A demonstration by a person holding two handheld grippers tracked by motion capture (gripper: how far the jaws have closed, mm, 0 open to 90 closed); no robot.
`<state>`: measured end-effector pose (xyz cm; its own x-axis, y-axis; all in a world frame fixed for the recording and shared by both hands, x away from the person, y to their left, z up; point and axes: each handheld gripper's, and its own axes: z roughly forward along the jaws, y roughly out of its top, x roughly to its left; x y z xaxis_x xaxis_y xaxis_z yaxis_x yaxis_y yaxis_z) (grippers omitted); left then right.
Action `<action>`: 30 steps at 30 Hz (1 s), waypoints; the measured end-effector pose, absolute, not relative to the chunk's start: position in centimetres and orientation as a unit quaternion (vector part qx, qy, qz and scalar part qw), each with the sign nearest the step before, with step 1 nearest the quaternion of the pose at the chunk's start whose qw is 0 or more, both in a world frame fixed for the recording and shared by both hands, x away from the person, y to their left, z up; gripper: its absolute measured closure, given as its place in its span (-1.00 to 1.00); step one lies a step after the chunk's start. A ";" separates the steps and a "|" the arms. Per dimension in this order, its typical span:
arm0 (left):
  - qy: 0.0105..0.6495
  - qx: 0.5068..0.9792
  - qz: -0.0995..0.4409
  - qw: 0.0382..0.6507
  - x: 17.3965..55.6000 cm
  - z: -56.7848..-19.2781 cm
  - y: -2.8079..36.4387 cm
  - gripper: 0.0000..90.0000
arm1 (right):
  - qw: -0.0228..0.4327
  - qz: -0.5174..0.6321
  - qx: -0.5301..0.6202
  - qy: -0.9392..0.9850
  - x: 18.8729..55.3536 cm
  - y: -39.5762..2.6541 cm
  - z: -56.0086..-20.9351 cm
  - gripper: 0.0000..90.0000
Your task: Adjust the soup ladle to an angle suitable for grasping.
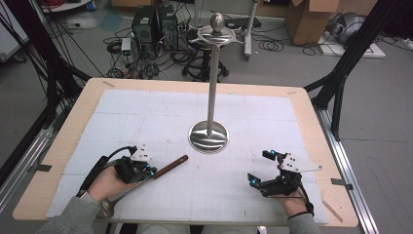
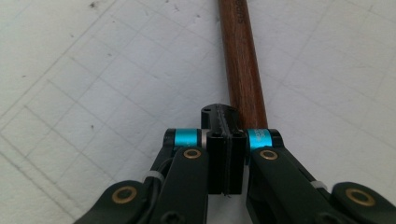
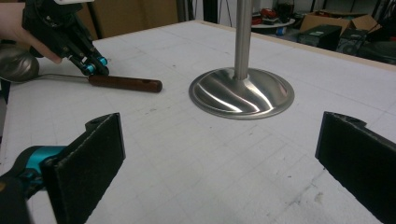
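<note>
A ladle lies on the white gridded mat at the near left. Its brown wooden handle (image 1: 170,165) points toward the stand, and its metal bowl (image 1: 104,208) rests by the person's left wrist. My left gripper (image 1: 152,171) sits low over the spot where the wood meets the metal shaft. In the left gripper view its jaws (image 2: 225,140) are shut pad against pad, and the handle (image 2: 243,65) runs past their right side, not between them. My right gripper (image 1: 258,168) rests at the near right, jaws (image 3: 224,158) wide open and empty, facing the stand base (image 3: 242,92).
A steel stand rises from a round base (image 1: 208,136) at the mat's centre, its pole (image 1: 212,83) topped by a hooked disc and ball (image 1: 215,34). The wooden table edge (image 1: 336,161) frames the mat. Black frame legs, cables and boxes lie on the floor beyond.
</note>
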<state>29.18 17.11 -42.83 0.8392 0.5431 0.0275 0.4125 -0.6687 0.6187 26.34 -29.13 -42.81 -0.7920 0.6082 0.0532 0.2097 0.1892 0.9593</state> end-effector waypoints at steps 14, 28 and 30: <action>0.240 0.916 0.091 0.309 27.7 -42.7 15.4 1.00 | 0.172 0.576 0.271 0.752 26.3 -29.1 -42.8 -0.99; 0.194 0.925 0.087 0.314 26.6 -42.7 14.5 1.00 | 0.171 0.576 0.269 0.753 26.3 -29.0 -42.8 -0.99; 0.186 0.926 0.088 0.316 26.7 -42.7 14.5 1.00 | 0.171 0.576 0.269 0.753 26.3 -29.0 -42.8 -0.99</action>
<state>26.68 14.52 -42.71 0.9154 0.4000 0.0464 0.2885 -0.7318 0.6174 26.35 -29.03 -42.79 -0.7967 0.6021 0.0527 0.2081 0.1915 0.9592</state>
